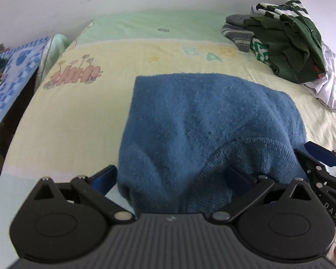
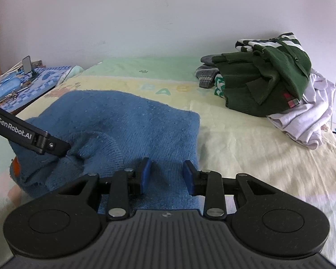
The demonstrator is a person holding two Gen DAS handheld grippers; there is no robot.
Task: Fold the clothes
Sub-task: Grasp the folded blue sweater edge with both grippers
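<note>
A blue knitted sweater (image 1: 208, 121) lies folded on the yellow and green bed sheet (image 1: 82, 121). My left gripper (image 1: 172, 177) stands wide open over the sweater's near left corner. One of its pads is just off the sweater's left edge and the other rests on a ribbed fold; neither presses. In the right wrist view one left finger (image 2: 56, 146) touches the sweater (image 2: 132, 121) beside its ribbed hem. My right gripper (image 2: 166, 174) hovers partly open at the sweater's near right edge, with flat knit showing in the gap. It also shows at the side (image 1: 320, 157).
A pile of clothes sits at the back right of the bed: a green cardigan (image 2: 264, 78), grey socks (image 2: 205, 75) and a white garment (image 2: 306, 116). A side table under a blue checked cloth (image 2: 31, 83) stands left of the bed. A white wall runs behind.
</note>
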